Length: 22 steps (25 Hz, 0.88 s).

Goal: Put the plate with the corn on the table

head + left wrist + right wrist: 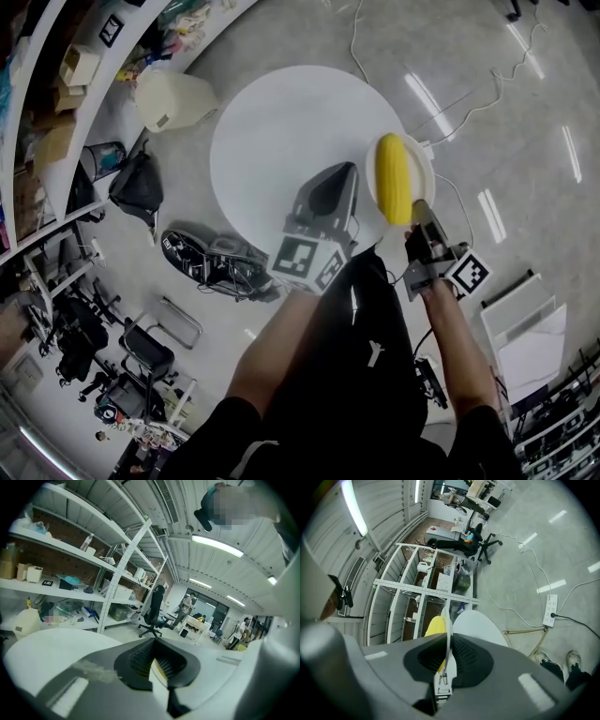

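Nearest, the person's right forearm (459, 352) and left forearm (267, 361) each ended in a gripper at the round white table (281, 141).

At about 1 o'clock from the centre of the head view, the right gripper (419, 211) had its jaws clamped on the near rim of the white plate (424, 159), which showed edge-on between them in the right gripper view. The yellow corn (394, 178) lay lengthwise on the plate. The plate hung over the table's 4 o'clock edge, partly past the rim; whether it touched the top could not be told. The left gripper (345, 172) was over the table at the plate's 9 o'clock side, just beside it but apart. It pointed toward 1 o'clock, its jaws together but for a pale sliver, gripping nothing. On the floor, a black bag (136, 183) lay at the table's 8 o'clock and a white container (173, 98) at 10 o'clock, beside shelving (56, 112).
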Motion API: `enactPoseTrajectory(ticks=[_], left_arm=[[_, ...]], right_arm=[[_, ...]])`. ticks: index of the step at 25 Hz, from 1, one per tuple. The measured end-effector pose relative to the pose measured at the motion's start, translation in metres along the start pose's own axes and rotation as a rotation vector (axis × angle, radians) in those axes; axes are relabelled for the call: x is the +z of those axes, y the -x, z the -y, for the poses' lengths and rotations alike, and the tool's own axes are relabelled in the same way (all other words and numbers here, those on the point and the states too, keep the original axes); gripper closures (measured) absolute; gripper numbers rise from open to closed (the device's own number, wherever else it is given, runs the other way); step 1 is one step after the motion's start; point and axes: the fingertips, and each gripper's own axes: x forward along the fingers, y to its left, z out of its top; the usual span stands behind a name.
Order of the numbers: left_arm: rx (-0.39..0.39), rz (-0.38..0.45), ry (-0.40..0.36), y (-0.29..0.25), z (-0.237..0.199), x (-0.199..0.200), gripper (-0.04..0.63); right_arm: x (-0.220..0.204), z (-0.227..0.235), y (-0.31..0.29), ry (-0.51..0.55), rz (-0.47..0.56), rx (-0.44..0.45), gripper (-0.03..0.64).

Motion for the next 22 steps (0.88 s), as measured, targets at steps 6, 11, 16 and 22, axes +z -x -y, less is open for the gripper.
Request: enactPoseTrajectory(ticks=[6, 11, 16, 22], left_arm=[[0.008, 0.0, 0.013, -0.004, -0.007, -0.012, 0.591], [0.009, 0.001, 0.013, -0.007, -0.013, -0.016, 0.591], [0.012, 0.006, 0.025, -0.011, -0.02, -0.02, 0.591], [0.021, 0.005, 0.034, -0.013, -0.026, -0.028, 0.591]], right_arm=[[-0.005, 0.015, -0.007, -0.013, -0.003, -0.004, 0.581], [-0.008, 0.023, -0.013, -0.024, 0.001, -0.001, 0.581], [-0.01, 0.032, -0.021, -0.022, 0.005, 0.0, 0.58], [-0.01, 0.045, -0.026, -0.024, 0.011, -0.009, 0.581]])
